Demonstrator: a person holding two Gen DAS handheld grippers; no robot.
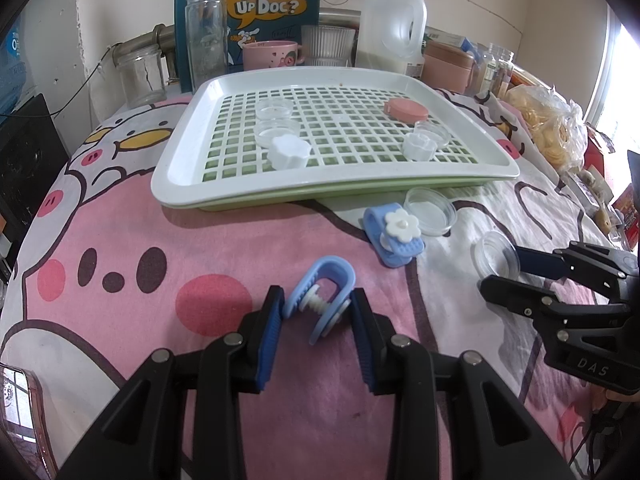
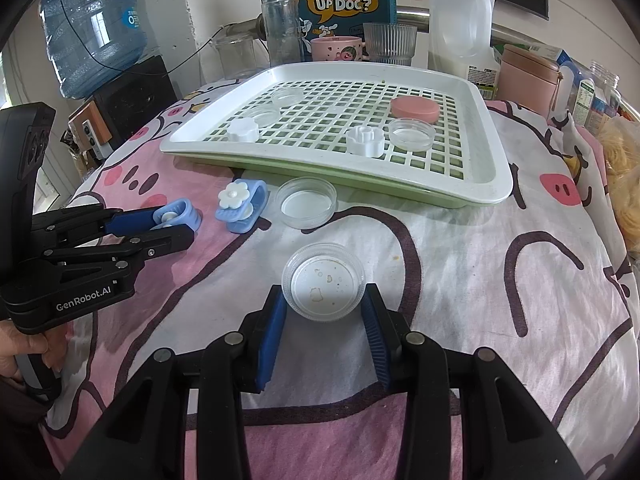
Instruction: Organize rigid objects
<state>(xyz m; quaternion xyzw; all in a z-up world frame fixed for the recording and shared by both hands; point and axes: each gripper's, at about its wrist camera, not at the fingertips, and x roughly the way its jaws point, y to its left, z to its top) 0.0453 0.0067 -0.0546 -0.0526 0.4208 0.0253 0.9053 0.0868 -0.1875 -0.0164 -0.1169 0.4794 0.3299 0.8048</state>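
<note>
Probably a home, cartoon-print cloth [image 2: 460,280], water-cooler bottle [image 2: 92,28], pink mug [image 2: 336,49], milk jug [image 1: 394,28]

I see a blue clip [image 1: 320,300] pinched on the cloth, a second flower-topped clip [image 1: 394,236] beside two clear round lids [image 2: 306,202] [image 2: 323,282], more lids on the white slotted tray [image 1: 180,160].

Far beyond the jaws, the blue box [image 1: 248,8] and water jug [image 2: 92,24] are cut off by the top edge. The milk bottle's label [image 2: 482,74] is too small to read. The tray [image 1: 188,160] hides the bedsheet beneath.
</note>
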